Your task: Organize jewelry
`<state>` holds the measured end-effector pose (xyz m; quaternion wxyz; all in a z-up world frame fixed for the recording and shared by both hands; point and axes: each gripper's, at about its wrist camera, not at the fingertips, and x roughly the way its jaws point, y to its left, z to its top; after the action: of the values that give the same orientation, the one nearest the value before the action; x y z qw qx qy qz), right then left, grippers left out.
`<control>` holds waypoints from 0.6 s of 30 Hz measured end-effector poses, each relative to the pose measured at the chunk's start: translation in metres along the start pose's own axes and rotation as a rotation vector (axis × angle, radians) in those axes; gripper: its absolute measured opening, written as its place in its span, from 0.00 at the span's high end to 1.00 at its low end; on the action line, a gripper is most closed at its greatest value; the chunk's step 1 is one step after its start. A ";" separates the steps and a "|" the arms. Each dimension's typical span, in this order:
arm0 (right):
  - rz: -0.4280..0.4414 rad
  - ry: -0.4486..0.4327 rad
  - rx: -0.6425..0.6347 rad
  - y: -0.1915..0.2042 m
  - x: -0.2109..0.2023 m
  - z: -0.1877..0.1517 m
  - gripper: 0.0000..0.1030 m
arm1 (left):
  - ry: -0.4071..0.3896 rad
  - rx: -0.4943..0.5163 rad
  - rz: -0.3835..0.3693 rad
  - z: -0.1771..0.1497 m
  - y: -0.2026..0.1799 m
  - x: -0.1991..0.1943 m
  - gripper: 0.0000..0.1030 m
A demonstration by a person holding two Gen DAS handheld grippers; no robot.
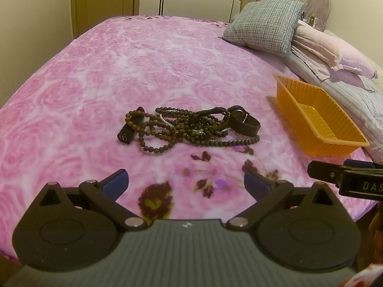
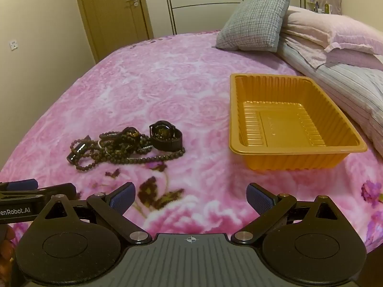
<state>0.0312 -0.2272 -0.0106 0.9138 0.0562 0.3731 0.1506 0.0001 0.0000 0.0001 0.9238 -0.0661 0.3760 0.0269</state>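
Hovering over the bed (image 1: 95,76) with both claws spread wide and nothing between their pads, I judge I am at the very start: nothing has been picked yet. My left claw (image 1: 186,183) points down toward the tangle of jewelry (image 1: 189,126), a heap of dark bead strings (image 2: 124,153) with a black watch (image 2: 165,136) at its right end and a small dark bar-shaped piece (image 1: 130,129) at its left, all lying on the pink blanket well short of the pads. My right claw (image 2: 191,197) hangs released above bare blanket, with the orange tray (image 2: 296,149) ahead and to its right, empty as far as I can see. The tray sits apart from the heap, near the pillows (image 2: 256,19). Next, I think, comes a descent onto one piece; the watch looks easiest to isolate, since the bead strings are intertwined and may drag neighbours along when lifted.
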 end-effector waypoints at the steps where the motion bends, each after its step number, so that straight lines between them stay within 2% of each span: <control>1: 0.000 0.000 0.000 0.000 0.000 0.000 0.04 | 0.000 0.000 0.000 0.000 0.000 0.000 0.01; 18: -0.003 0.003 0.006 -0.002 -0.001 0.000 0.04 | 0.002 -0.003 -0.002 0.002 -0.003 0.000 0.01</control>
<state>0.0308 -0.2300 -0.0105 0.9133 0.0581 0.3749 0.1483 0.0015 -0.0031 0.0016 0.9235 -0.0678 0.3767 0.0266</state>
